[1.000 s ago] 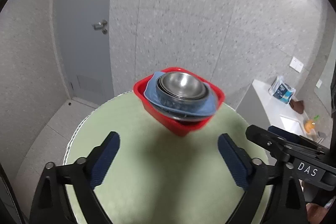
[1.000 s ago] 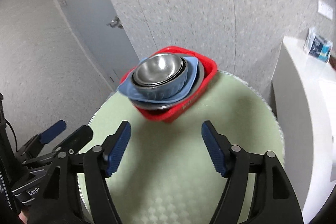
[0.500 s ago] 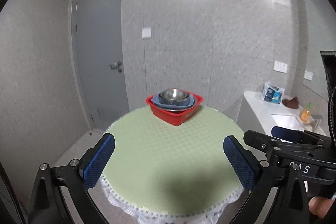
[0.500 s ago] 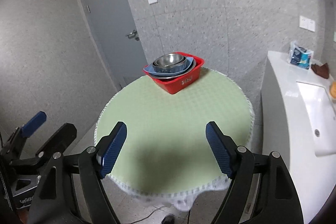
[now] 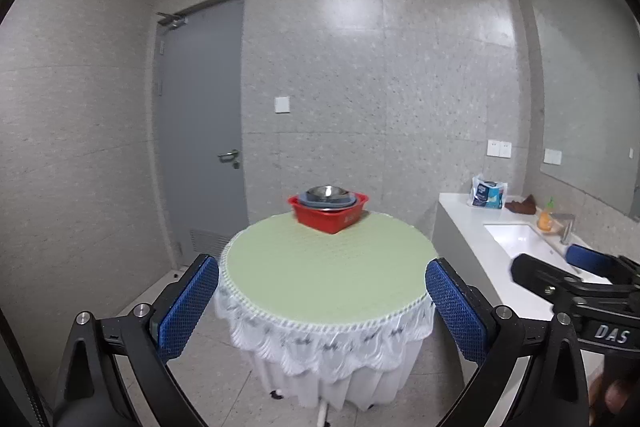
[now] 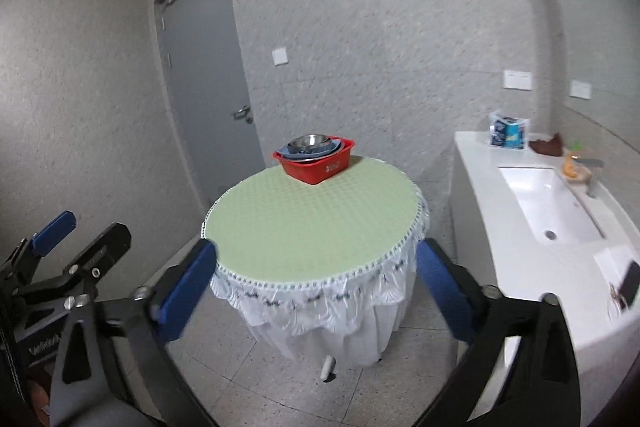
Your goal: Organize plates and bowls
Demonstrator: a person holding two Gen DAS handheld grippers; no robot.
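A red basket [image 5: 328,217] [image 6: 316,167] stands at the far edge of the round green-clothed table [image 5: 320,267] [image 6: 312,223]. Stacked in it are a steel bowl [image 5: 326,191] [image 6: 306,141] on top, then a blue dish [image 5: 320,202] and more metal dishes beneath. My left gripper [image 5: 322,267] is open and empty, held well back from the table over the floor. My right gripper [image 6: 316,247] is just as far back; its jaws are opening with nothing between them. Each gripper shows at the edge of the other's view.
A white counter [image 6: 492,195] with a sink [image 6: 548,207] runs along the right, holding a tissue pack [image 6: 509,131], a soap bottle and a dark phone [image 6: 628,283]. A grey door [image 5: 200,147] is at the back left. Tiled floor surrounds the table.
Both grippers have pulled far back from the basket, so the whole table now shows. The right jaws have spread wider. The basket and its dishes stay put.
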